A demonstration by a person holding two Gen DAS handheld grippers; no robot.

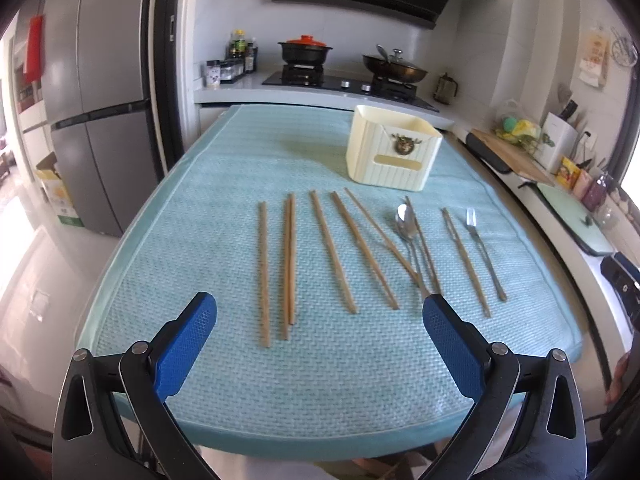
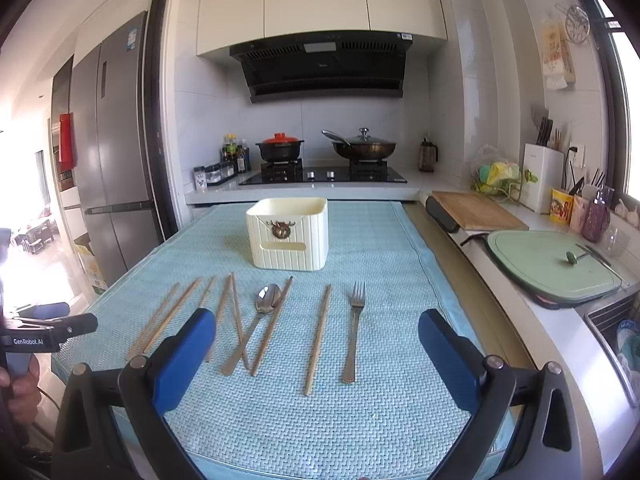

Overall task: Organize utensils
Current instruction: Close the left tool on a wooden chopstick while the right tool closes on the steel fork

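Utensils: all lie loose on the teal mat (image 2: 400, 420) covering the counter, in a row in front of the cream holder (image 2: 287, 234); none is in the holder yet.
Left hand-held gripper (image 1: 320, 312): jaws spread wide, holding nothing, hovering at the near edge of the mat.
Chopsticks (image 1: 289, 260): straight ahead of the left hand-held gripper, long axes running away from it toward the holder, the right-hand ones fanning a little.
Spoon (image 2: 267, 298): bowl at the far end, handle toward the near edge, crossed by chopsticks and touching them.
Single chopstick (image 2: 318, 338): between spoon and fork, lying apart from both.
Fork (image 2: 354, 332): tines away, handle near, dead ahead of the right hand-held gripper.
Right hand-held gripper (image 2: 318, 332): also wide open and empty; it looks the nearer one to fork, single chopstick and spoon.
Likely first reach: left for the chopsticks, right for the fork, each jaw pair closing across the handle's width.
Holder: beyond the row, nearer the right side, open top up, a small animal-head badge on its front.
Writing: "GenRobot.AI" on the left hand-held gripper's body (image 2: 48, 334), seen from the right wrist; the fridge sticker is too small to read.
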